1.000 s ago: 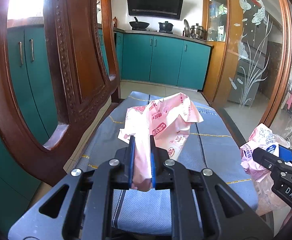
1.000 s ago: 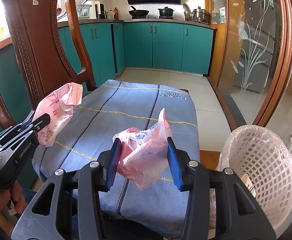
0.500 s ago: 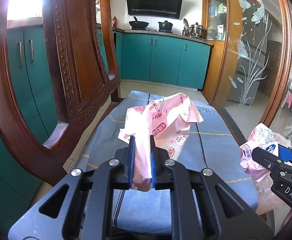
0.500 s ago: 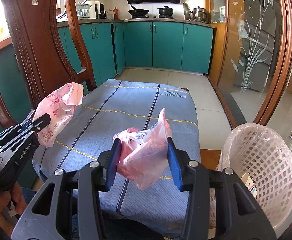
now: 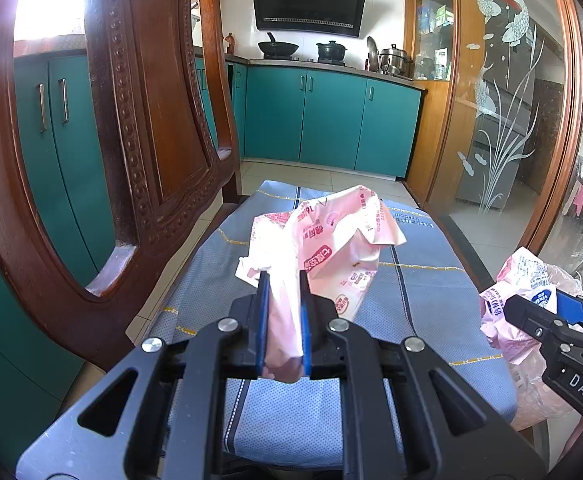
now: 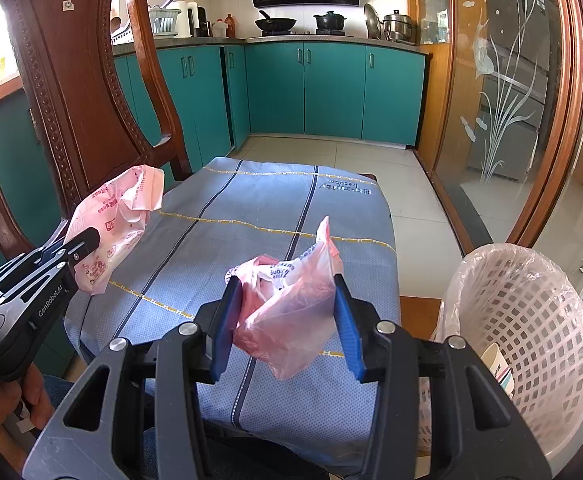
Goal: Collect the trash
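Observation:
My left gripper (image 5: 284, 280) is shut on a crumpled pink-and-white printed wrapper (image 5: 331, 252) and holds it above the blue cushion (image 5: 419, 296). It also shows in the right wrist view (image 6: 87, 240) with the wrapper (image 6: 119, 216) at the left. My right gripper (image 6: 287, 292) is shut on a thin pink plastic bag (image 6: 291, 312), held above the cushion (image 6: 259, 216). In the left wrist view the right gripper (image 5: 531, 312) and its bag (image 5: 519, 280) show at the right edge. A pink mesh waste basket (image 6: 531, 320) lined with plastic stands right of the cushion.
A carved wooden chair back (image 5: 131, 140) rises close on the left; it also shows in the right wrist view (image 6: 71, 80). Teal kitchen cabinets (image 6: 331, 88) stand beyond tiled floor. A glass door (image 6: 503, 100) is at the right. A paper cup (image 6: 499, 368) lies in the basket.
Both grippers keep their hold and have barely shifted; the view has crept slightly forward and left along the chair back.

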Tool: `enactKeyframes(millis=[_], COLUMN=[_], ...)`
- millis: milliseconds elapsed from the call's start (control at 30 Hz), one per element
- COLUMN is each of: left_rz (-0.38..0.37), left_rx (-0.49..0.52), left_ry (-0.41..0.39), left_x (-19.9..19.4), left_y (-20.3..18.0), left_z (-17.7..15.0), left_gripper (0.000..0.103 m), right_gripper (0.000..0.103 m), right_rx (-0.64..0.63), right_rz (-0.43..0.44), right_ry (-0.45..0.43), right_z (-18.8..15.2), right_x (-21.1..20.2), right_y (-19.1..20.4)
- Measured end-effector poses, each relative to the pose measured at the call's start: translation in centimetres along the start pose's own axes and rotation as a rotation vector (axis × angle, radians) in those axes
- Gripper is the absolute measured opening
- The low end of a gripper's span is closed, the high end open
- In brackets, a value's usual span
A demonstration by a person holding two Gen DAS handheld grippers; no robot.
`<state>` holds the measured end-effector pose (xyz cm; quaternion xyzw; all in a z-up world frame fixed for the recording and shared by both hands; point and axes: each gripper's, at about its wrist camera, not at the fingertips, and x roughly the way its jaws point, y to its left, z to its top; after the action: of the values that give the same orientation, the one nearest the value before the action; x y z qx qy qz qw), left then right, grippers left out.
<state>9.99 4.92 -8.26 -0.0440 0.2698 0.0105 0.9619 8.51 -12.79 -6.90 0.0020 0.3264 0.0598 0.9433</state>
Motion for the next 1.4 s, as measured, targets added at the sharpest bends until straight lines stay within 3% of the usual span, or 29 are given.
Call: enactKeyframes(millis=[1400], left_rz=[0.013], left_rx=[0.033], left_ry=[-0.052], left_x=[-3.0], left_y=[-0.8], left_z=[-0.1], left_gripper=[0.014], right_gripper=[0.045], right_rx=[0.035], right_rz=[0.001], right_ry=[-0.073], right_z=[0.2], right_x=[-2.4], right_y=[-1.2])
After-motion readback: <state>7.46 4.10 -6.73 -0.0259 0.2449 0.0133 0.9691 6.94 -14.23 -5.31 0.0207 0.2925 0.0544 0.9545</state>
